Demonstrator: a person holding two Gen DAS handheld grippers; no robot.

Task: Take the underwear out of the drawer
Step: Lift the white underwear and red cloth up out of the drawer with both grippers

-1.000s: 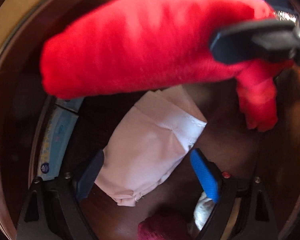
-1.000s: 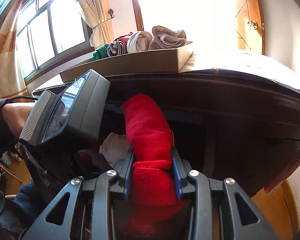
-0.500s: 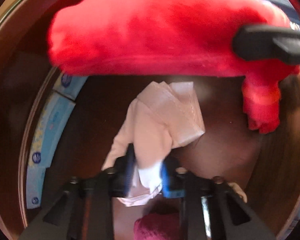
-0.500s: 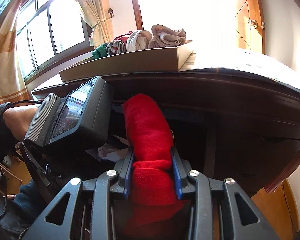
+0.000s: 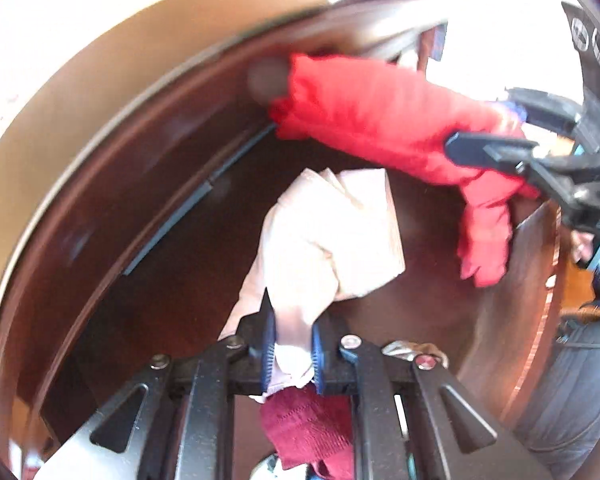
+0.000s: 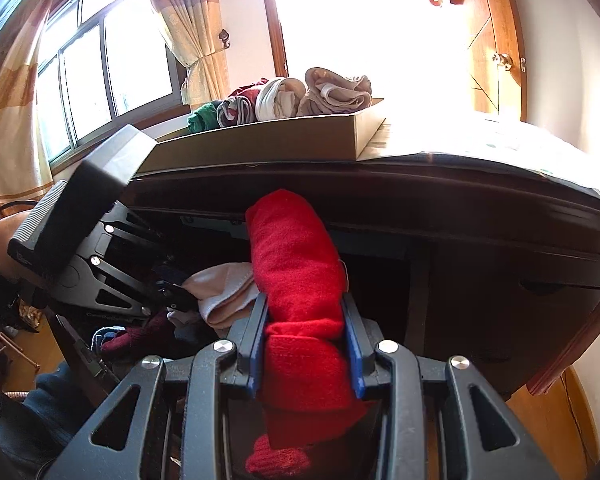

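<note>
My left gripper (image 5: 293, 340) is shut on pale pink folded underwear (image 5: 328, 236) and holds it up over the dark wooden drawer (image 5: 172, 216). The same pink piece shows in the right wrist view (image 6: 224, 292), beside the left gripper's body (image 6: 112, 264). My right gripper (image 6: 305, 332) is shut on a rolled red garment (image 6: 296, 264), held in front of the open drawer. That red roll also shows in the left wrist view (image 5: 380, 116), clamped by the right gripper (image 5: 496, 136) at upper right.
A cardboard box (image 6: 260, 144) with several rolled garments stands on the dark dresser top (image 6: 480, 168). A dark red knit piece (image 5: 308, 428) lies below the left gripper. Windows and curtains are at the back left, a wooden door at the right.
My left gripper closed on the pink underwear and has lifted it out of the drawer. The right gripper has kept hold of the red roll, nearly still.
</note>
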